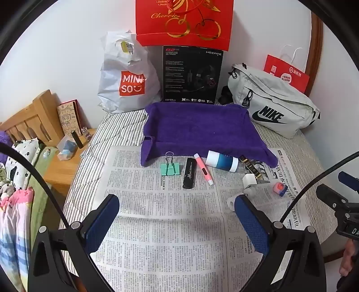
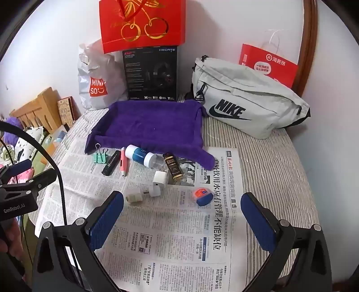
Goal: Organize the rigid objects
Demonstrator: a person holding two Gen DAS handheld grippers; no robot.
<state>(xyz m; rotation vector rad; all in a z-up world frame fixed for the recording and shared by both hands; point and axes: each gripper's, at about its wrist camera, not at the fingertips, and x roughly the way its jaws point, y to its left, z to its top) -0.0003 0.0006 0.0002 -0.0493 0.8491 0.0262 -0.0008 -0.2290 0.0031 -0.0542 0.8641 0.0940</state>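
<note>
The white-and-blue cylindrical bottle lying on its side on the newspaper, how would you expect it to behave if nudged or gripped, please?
The white-and-blue cylindrical bottle lies on its side, so a nudge would probably roll it across the flat newspaper. Its smooth, rounded body may slip between pads. It looks rigid, likely plastic, so probably tolerates a firm squeeze.

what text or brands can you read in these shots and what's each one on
"MINI SO": white plastic bag
"HECATE", "G2": black headset box
"NIKE": grey waist bag
"Cherries": red gift bag, in gold script
"Horizon": black stick
"GenRobot.AI": left tool's body
Newspaper body print, the small brown bottle label and the red paper bag print: too small to read.
</note>
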